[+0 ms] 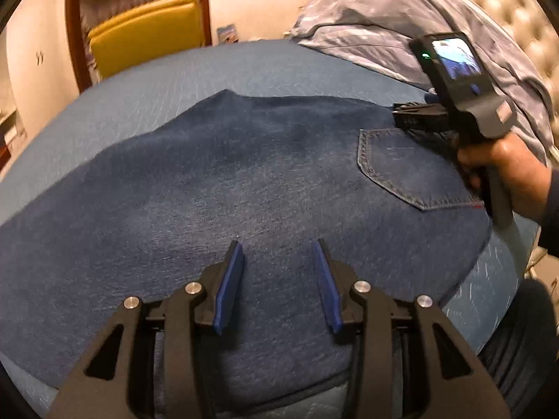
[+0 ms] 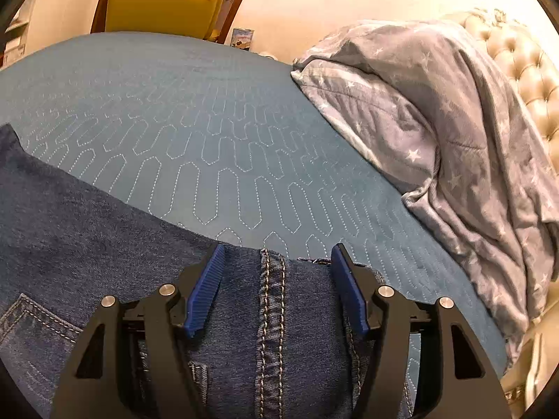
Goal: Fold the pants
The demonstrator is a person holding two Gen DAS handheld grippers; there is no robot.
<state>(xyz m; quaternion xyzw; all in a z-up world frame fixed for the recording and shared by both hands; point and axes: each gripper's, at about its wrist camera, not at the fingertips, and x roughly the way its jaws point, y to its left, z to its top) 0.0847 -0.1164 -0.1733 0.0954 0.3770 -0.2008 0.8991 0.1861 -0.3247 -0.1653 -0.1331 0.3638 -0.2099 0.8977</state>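
Observation:
Dark blue jeans (image 1: 223, 181) lie flat across the blue quilted bed, back pocket (image 1: 408, 167) up at the right. My left gripper (image 1: 278, 244) is open and empty, just above the near part of the jeans. My right gripper (image 2: 277, 249) is open over the jeans' far edge, its blue pads either side of the stitched seam (image 2: 272, 300) near the waistband. In the left wrist view the right gripper (image 1: 412, 115) sits at the jeans' far right corner, held by a hand.
The blue quilted bedspread (image 2: 209, 132) extends beyond the jeans. A crumpled grey star-print blanket (image 2: 454, 132) is piled at the right against a cream tufted headboard (image 2: 524, 70). A yellow chair (image 2: 164, 3) stands past the bed's far side.

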